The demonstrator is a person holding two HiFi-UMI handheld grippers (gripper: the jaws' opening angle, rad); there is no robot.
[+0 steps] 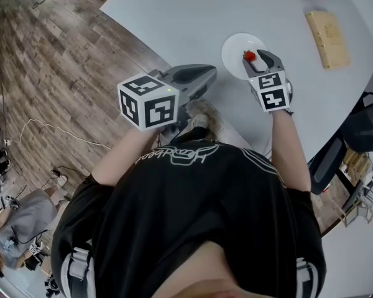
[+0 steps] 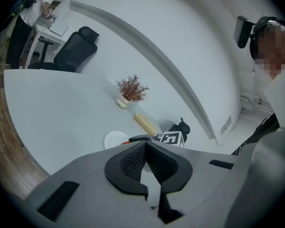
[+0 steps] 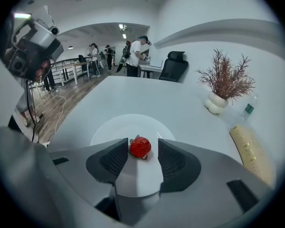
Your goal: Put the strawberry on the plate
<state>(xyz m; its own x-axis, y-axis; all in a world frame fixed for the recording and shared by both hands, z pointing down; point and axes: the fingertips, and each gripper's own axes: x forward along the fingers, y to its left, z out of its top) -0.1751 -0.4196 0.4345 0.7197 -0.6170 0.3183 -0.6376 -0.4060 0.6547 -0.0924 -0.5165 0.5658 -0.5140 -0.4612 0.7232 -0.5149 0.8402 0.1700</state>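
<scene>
A red strawberry (image 3: 140, 147) lies on the white plate (image 3: 128, 125), which sits on the pale table. My right gripper (image 3: 143, 141) hangs over the plate's near side with its jaws either side of the berry. A gap shows at the right jaw, so the pads are not pressing on it. From the head view the strawberry (image 1: 249, 56) is at the plate's (image 1: 235, 45) right edge, between the right gripper's (image 1: 256, 58) fingers. My left gripper (image 1: 208, 73) is held off the table's near edge, its jaws together and empty. In its own view the left gripper (image 2: 146, 144) points toward the plate (image 2: 115, 139).
A light wooden block (image 1: 328, 39) lies to the right of the plate. A dried plant in a white vase (image 3: 217, 102) stands at the far side. A black office chair (image 1: 360, 126) is by the table's right edge. People stand at desks (image 3: 133, 56) in the background.
</scene>
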